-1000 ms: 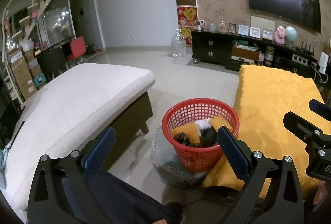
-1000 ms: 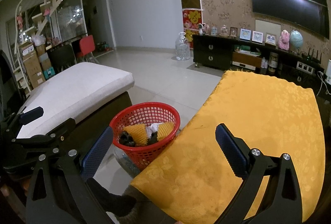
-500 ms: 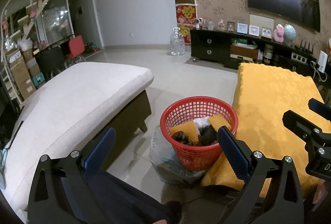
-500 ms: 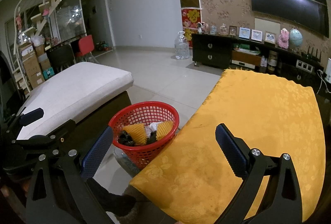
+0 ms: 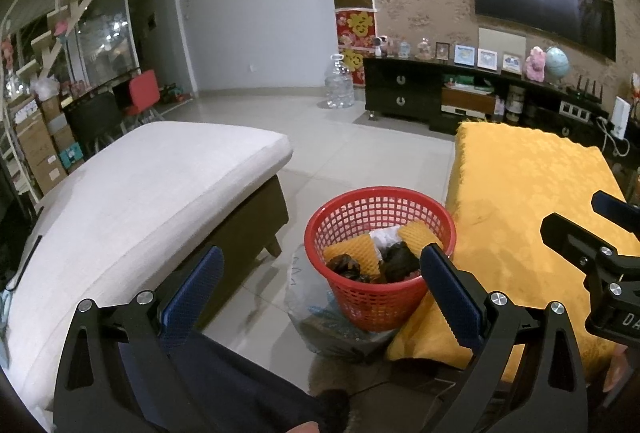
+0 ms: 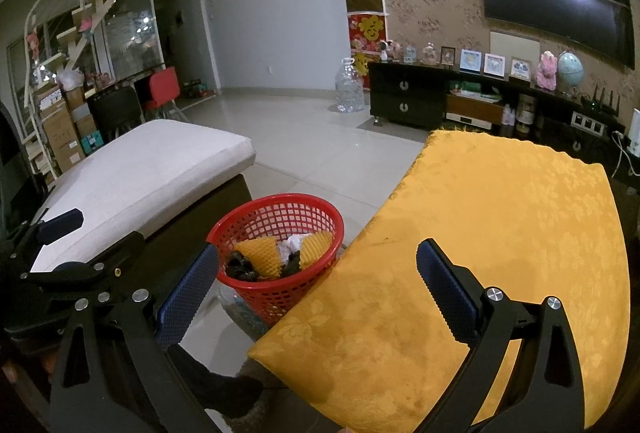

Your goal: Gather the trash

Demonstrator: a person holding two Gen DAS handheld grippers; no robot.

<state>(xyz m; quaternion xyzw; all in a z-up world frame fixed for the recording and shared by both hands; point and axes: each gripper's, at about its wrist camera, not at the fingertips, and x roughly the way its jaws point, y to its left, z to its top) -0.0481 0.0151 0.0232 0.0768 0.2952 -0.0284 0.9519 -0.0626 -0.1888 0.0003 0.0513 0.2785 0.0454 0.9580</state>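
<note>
A red mesh basket stands on the floor between the sofa and the yellow-clothed table. It holds trash: yellow foam netting, dark wads and white paper. It also shows in the right wrist view. My left gripper is open and empty, held above and just short of the basket. My right gripper is open and empty over the table's near left corner. It shows at the right edge of the left wrist view.
A table under a yellow cloth is on the right. A white-cushioned sofa is on the left. A clear plastic bag lies under the basket. A dark TV cabinet and a water jug stand far back.
Both views have drifted slightly, the basket sliding a little left in each. Both grippers stay open and empty.
</note>
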